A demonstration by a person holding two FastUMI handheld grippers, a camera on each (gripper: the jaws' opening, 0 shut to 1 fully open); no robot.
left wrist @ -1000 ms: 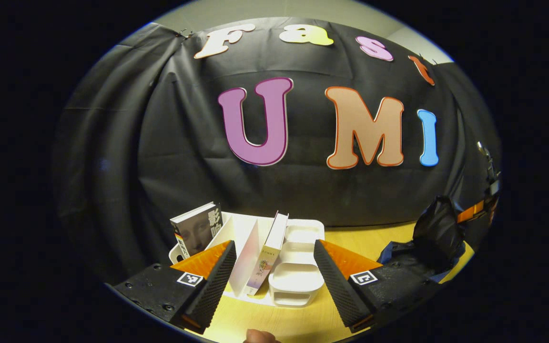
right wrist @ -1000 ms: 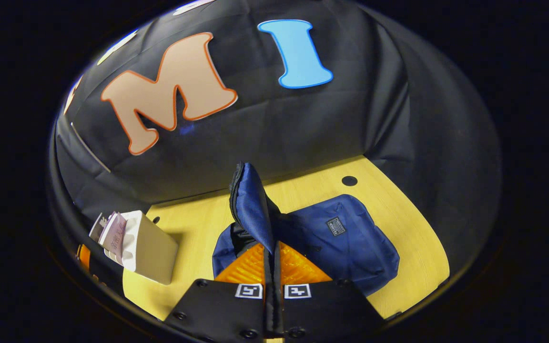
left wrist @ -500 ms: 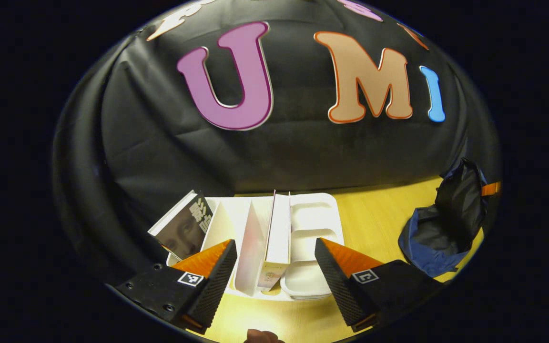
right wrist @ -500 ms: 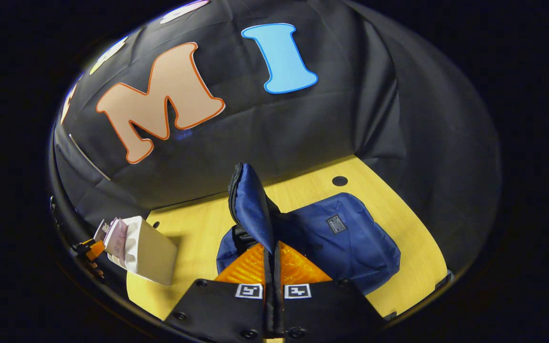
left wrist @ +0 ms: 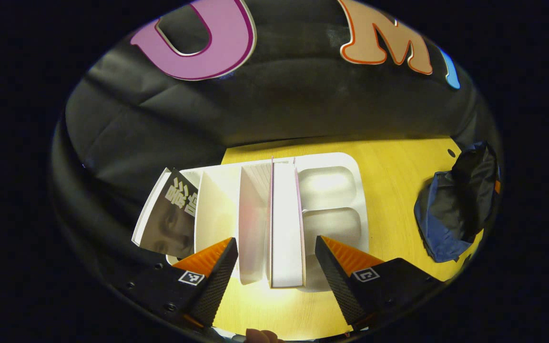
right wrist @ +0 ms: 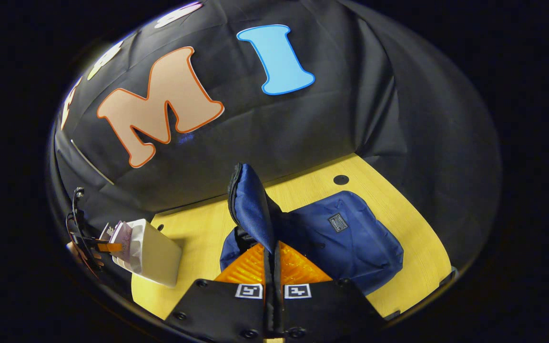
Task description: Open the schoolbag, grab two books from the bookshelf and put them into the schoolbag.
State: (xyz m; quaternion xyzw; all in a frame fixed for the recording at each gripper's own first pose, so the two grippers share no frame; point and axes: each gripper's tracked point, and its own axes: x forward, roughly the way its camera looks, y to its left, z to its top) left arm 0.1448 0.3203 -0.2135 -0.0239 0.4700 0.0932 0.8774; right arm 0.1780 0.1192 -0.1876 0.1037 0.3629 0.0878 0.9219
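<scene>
Dark-cover book [left wrist: 172, 221]: at the far left of the white bookshelf [left wrist: 358, 190] in the left gripper view, leaning outward to the left, its cover with a printed face turned up toward the camera, its long axis running from the near edge toward the booth wall.
White bookshelf: sits on the yellow wooden table [left wrist: 389, 157]; its upright dividers run away from the camera, and the 2 compartments on its right side hold nothing. In the right gripper view it stands at the far left [right wrist: 153, 255].
White book [left wrist: 286, 224]: stands upright on its edge beside a divider in the middle of the bookshelf, its spine facing up at the camera, its long axis pointing from the near edge toward the wall.
Left gripper [left wrist: 277, 269]: spread wide, hanging above the near end of the white book, 1 finger on each side of it, neither touching it.
Schoolbag [left wrist: 451, 209]: lies on the table well to the right of the bookshelf, its dark lining exposed. In the right gripper view its navy body [right wrist: 346, 238] lies flat with a small label patch on top.
Schoolbag flap [right wrist: 250, 212]: held up on edge, its zipper along the left rim, its long axis rising from the fingers toward the wall.
Right gripper [right wrist: 272, 259]: closed tight on the lower end of the flap, both fingers pressing the fabric.
</scene>
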